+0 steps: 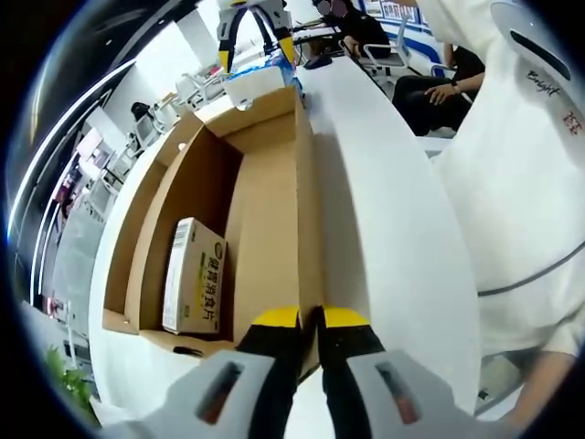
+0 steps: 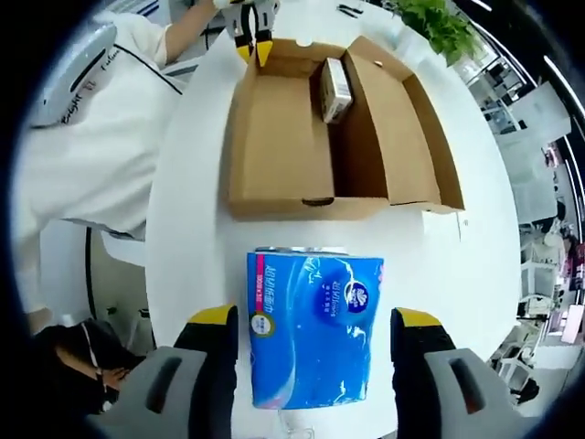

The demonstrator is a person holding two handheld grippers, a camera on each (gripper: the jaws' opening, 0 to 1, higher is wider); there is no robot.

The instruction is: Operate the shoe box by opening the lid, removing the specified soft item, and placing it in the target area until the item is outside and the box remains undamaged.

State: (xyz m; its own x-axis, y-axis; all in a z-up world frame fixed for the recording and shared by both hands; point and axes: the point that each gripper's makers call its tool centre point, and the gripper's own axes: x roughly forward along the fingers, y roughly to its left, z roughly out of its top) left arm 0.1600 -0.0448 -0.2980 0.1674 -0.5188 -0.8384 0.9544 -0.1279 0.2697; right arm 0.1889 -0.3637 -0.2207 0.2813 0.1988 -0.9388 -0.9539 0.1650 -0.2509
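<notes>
Left gripper: yellow-tipped jaws pinched together, clamped on thin wall at near end of cardboard box. Right gripper: jaws spread wide, one each side of blue tissue pack, apart from its sides. Person's white sleeve at table edge.

White table; box; tissue pack

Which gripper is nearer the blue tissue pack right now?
Right. The right gripper has its open jaws on either side of the tissue pack on the table. The left gripper is clamped on the box wall at the far end.
</notes>
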